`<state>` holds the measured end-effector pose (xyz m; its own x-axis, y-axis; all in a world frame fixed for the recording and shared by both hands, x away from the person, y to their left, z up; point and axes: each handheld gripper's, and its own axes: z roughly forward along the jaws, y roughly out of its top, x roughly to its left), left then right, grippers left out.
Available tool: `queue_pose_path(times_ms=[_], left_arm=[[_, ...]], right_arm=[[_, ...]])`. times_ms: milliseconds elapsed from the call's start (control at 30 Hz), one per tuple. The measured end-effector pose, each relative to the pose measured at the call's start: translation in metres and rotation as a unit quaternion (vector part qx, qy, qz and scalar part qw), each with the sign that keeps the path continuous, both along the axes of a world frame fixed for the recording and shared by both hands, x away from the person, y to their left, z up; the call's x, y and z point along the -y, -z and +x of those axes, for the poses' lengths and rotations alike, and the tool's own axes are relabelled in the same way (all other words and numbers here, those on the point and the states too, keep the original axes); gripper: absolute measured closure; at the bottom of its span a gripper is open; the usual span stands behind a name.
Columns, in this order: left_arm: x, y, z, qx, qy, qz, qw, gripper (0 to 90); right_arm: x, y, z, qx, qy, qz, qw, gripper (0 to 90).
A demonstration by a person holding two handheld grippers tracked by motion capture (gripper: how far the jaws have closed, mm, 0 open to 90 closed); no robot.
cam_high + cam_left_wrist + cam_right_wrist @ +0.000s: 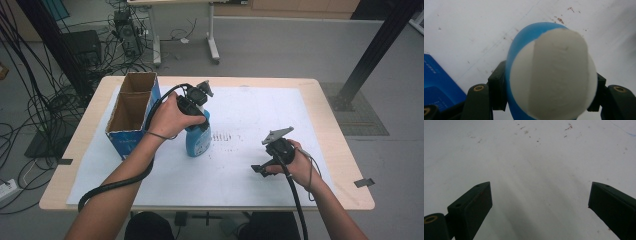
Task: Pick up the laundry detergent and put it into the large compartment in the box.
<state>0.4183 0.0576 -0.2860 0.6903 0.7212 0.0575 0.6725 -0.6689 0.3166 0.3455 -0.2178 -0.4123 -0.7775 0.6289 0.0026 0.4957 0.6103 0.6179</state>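
white sheet (250,120) covers the wooden table (330,105).

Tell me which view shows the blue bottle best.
The high view: the bottle stands whole on the white sheet beside the box, its top in the left claw. The left claw view shows only its white cap and blue shoulder, blurred, between the jaws.

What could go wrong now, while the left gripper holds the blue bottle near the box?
1. The left gripper pinches the blue bottle only at its rounded white cap; it might slip when lifted.
2. The open blue cardboard box stands close beside; a swinging bottle might knock it.
3. The right gripper is open and gives no support.
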Motion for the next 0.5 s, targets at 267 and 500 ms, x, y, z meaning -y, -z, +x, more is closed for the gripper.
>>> queue_pose_path(times_ms=[267,500], left_arm=[[0.0010,-0.0002,0.0003,-0.002,-0.002,0.003,1.0000,37.4],[0.0009,-0.0002,0.0002,-0.002,-0.002,0.002,1.0000,37.4]], right_arm=[[-0.0004,-0.0001,-0.0001,0.000,0.001,0.001,1.0000,4.9],[0.0007,-0.0006,-0.0004,0.002,0.001,0.000,1.0000,5.0]])
